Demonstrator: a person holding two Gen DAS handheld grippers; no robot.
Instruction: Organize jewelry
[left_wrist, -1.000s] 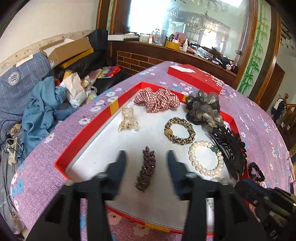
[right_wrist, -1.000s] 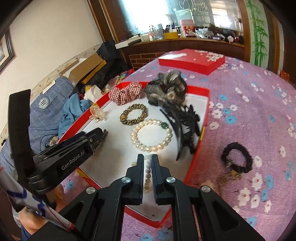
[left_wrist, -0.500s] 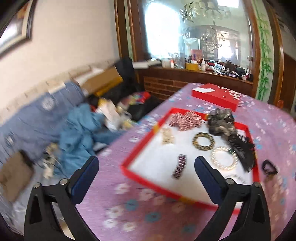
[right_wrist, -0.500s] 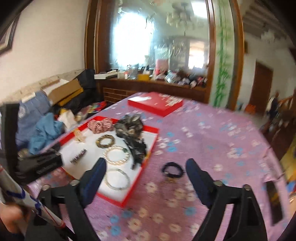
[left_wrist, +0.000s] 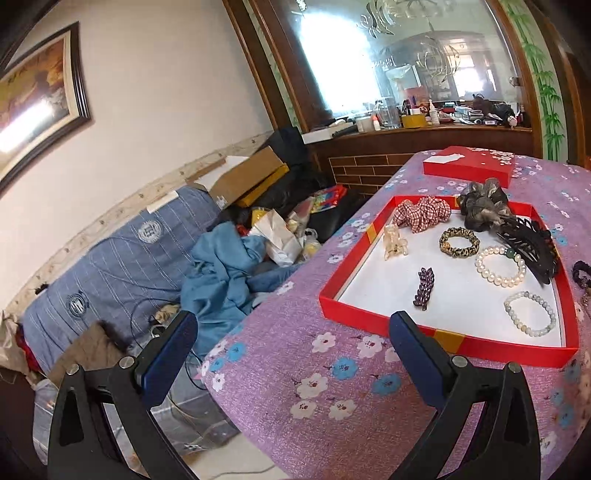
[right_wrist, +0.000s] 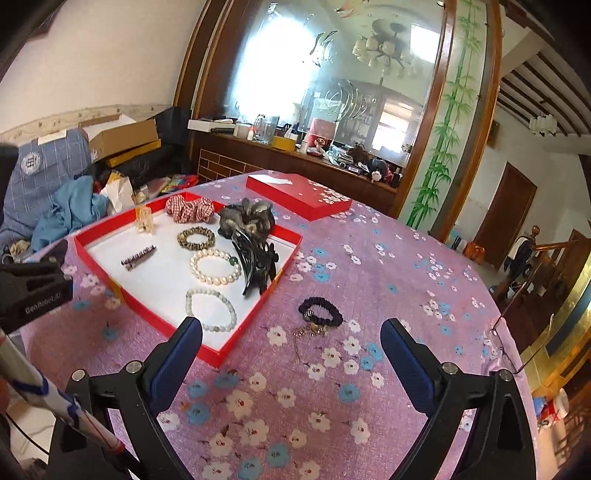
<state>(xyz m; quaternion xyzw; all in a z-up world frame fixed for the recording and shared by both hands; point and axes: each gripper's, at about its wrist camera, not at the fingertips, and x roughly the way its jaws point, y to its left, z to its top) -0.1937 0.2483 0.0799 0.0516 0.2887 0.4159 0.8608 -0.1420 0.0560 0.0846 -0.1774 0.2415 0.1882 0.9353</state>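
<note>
Purple floral tablecloth bears red tray holding bracelets, scrunchies, clips.

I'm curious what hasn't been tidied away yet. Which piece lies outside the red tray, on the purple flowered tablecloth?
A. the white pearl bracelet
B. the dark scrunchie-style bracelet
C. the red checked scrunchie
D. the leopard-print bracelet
B: the dark scrunchie-style bracelet lies on the purple flowered tablecloth, right of the red tray.

Both grippers: left gripper, right gripper, black frames, silver screws, blue-padded jaws (white "GenRobot.AI" lettering)
</note>
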